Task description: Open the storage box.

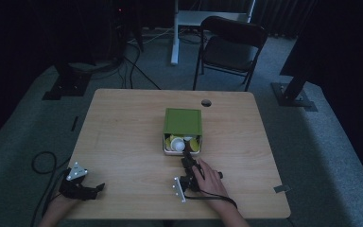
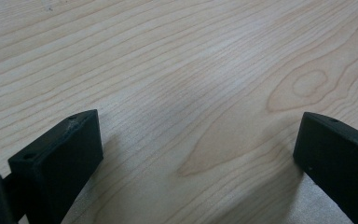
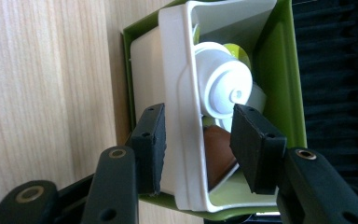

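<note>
Dark carpet surrounds the wooden counter (image 1: 123, 142); near its middle sits a green box (image 1: 183, 122) with a white tray (image 3: 182, 93) slid out toward the near edge. Right claw (image 3: 198, 140), half closed, straddles the tray's side wall, gripping nothing yet. Left claw (image 2: 196, 154) rests wide open and empty at the near left corner.

One green box (image 1: 183, 121), one white tray (image 3: 179, 93), one chair (image 1: 230, 49), two grippers.
</note>
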`<state>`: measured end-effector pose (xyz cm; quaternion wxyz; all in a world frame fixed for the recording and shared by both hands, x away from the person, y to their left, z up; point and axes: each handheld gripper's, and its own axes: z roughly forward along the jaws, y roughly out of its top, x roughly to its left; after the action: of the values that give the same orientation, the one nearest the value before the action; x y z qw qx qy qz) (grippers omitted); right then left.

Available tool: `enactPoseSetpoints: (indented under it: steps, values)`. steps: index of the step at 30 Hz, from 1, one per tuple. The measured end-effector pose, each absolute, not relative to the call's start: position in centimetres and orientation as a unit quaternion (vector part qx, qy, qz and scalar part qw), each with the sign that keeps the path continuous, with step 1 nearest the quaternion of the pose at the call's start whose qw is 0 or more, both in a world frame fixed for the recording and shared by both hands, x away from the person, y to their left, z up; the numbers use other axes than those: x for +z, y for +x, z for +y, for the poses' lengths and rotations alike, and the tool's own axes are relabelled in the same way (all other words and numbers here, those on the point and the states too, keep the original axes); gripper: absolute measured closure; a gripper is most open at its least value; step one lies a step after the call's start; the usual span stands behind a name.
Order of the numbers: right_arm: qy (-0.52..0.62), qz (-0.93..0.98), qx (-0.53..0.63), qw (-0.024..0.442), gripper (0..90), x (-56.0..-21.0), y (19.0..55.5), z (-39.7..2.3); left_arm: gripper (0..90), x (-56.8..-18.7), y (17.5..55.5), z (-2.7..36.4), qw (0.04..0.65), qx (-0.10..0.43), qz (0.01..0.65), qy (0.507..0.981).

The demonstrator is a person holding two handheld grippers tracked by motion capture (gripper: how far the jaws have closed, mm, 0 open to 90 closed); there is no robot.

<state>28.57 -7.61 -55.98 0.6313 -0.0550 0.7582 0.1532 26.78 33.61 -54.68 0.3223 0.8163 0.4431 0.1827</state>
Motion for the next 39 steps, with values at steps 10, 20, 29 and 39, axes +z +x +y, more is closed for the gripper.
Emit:
enactPoseSetpoints:
  steps: [10, 20, 29, 39]
  values:
    - [-0.053, 0.754, 0.123, 0.644, 55.8, -56.8, 29.2, -7.5, 1.2, -54.7, 26.8, 33.6, 0.322, 0.183, 0.443, 0.816]
    - [-0.079, 0.740, 0.085, 0.663, 66.2, -57.3, 29.5, -6.9, 1.2, -54.7, 26.8, 33.6, 0.322, 0.183, 0.443, 0.816]
    - [-0.079, 0.741, 0.073, 0.663, 71.4, -57.6, 29.6, -6.8, 1.2, -54.7, 26.8, 33.6, 0.322, 0.183, 0.443, 0.816]
    - [-0.075, 0.748, 0.076, 0.655, 71.8, -57.3, 29.5, -6.8, 1.2, -54.7, 26.8, 33.6, 0.322, 0.183, 0.443, 0.816]
